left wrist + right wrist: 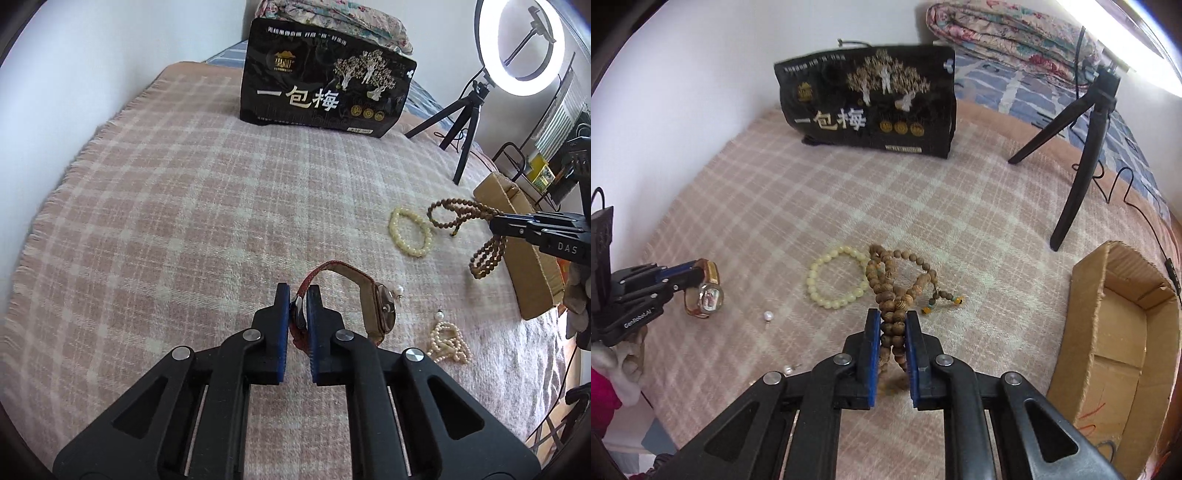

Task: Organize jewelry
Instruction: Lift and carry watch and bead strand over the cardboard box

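Observation:
My left gripper (298,308) is shut on the red strap of a watch (384,308) with a gold case, held just above the pink checked blanket (166,206); it also shows in the right wrist view (708,291). My right gripper (893,325) is shut on a string of brown wooden beads (892,284), which hangs from it in the left wrist view (484,254). A cream bead bracelet (834,278) lies beside the beads. A pearl strand (448,341) and loose pearl earrings (768,316) lie on the blanket.
An open cardboard box (1115,332) stands at the right edge. A black bag with Chinese lettering (871,103) stands at the back. A black tripod (1082,155) with a ring light (528,44) stands back right. A folded quilt (1008,33) lies behind.

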{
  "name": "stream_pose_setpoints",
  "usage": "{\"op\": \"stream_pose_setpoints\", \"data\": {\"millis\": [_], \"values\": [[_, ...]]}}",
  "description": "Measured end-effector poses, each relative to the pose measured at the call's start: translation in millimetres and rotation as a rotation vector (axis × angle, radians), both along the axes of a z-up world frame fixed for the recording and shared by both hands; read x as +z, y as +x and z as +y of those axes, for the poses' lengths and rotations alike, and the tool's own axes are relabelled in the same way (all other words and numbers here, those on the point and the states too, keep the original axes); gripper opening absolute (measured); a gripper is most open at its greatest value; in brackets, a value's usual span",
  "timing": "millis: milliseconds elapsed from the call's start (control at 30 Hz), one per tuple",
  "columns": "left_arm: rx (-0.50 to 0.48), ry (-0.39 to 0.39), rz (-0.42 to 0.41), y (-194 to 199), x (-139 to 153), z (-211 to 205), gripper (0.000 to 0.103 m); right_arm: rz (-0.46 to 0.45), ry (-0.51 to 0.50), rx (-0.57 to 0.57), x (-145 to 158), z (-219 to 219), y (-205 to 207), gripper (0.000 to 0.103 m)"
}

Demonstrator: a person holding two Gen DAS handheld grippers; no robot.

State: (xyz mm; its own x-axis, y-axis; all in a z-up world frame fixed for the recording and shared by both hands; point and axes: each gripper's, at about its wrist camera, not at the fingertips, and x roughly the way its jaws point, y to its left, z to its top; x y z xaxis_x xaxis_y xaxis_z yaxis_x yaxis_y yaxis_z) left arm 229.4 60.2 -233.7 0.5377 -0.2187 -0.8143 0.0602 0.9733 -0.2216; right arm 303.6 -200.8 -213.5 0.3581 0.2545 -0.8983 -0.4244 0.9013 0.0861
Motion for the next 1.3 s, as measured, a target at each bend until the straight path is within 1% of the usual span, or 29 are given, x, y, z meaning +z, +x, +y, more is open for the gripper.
{"op": "stream_pose_setpoints", "data": {"millis": [333, 567, 933, 1033, 1300], "values": [[-0.024, -0.001, -0.054, -21.3, 36.1, -11.9, 0.007, -0.074, 0.035, -0.020, 57.2, -16.3, -32.4, 0.011], [-0.061, -0.004, -0.090, -33.4, 57.8, -31.7, 0.007, -0.122, 0.054, -0.046, 86.7, -37.2, -52.9, 0.011], [-0.135, -0.029, -0.132, -40.0, 85.4, -78.4, 0.007, -0.179, 0.066, -0.107, 117.5, -86.0, -75.8, 0.011], [-0.156, -0.049, -0.135, -39.7, 89.7, -93.1, 0.007, -0.190, 0.069, -0.129, 122.0, -101.0, -79.4, 0.011], [-0.220, -0.067, -0.140, -37.9, 95.6, -139.7, 0.007, -0.209, 0.062, -0.185, 127.4, -141.6, -85.1, 0.011]]}}
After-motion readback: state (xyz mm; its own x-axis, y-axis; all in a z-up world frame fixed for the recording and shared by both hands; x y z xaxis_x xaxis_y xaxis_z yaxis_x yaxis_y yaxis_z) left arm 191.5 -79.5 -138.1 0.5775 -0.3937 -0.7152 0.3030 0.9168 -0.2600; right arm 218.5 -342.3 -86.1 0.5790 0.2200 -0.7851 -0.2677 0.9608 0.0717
